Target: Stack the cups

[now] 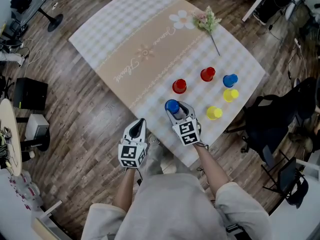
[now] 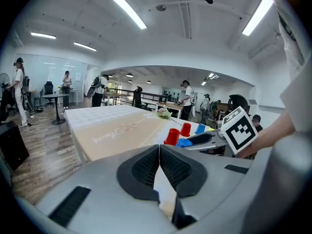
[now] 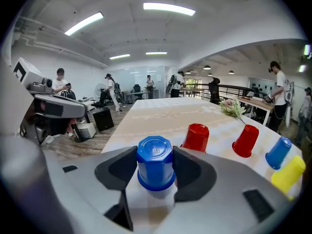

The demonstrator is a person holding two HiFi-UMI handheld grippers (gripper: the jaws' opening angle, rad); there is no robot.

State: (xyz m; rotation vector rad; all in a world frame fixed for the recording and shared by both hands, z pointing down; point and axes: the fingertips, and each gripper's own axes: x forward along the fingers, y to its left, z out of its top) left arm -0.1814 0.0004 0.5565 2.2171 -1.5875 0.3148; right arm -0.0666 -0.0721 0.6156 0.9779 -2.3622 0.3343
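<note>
We see the right gripper clamped on a blue cup just below the middle of the head view, near the lower edge of the table. In the right gripper view the jaws press on both sides of this blue cup, which is upside down with its base facing up. We cannot tell whether its rim rests on the checked tablecloth or hangs just above it.

The left gripper sits at lower centre, left of the right one and off the table edge, over the wooden floor. In its own view the left gripper is clenched, with the pads meeting and nothing between them.

Five more cups stand upside down on the cloth, right of centre and apart from one another. The near red cup is just above the held one, and the far red cup is up and to its right. A second blue cup stands further right, with the upper yellow cup close below it. The lower yellow cup is nearest the table's lower right edge.

We also see a flower sprig lying on the cloth at upper centre
</note>
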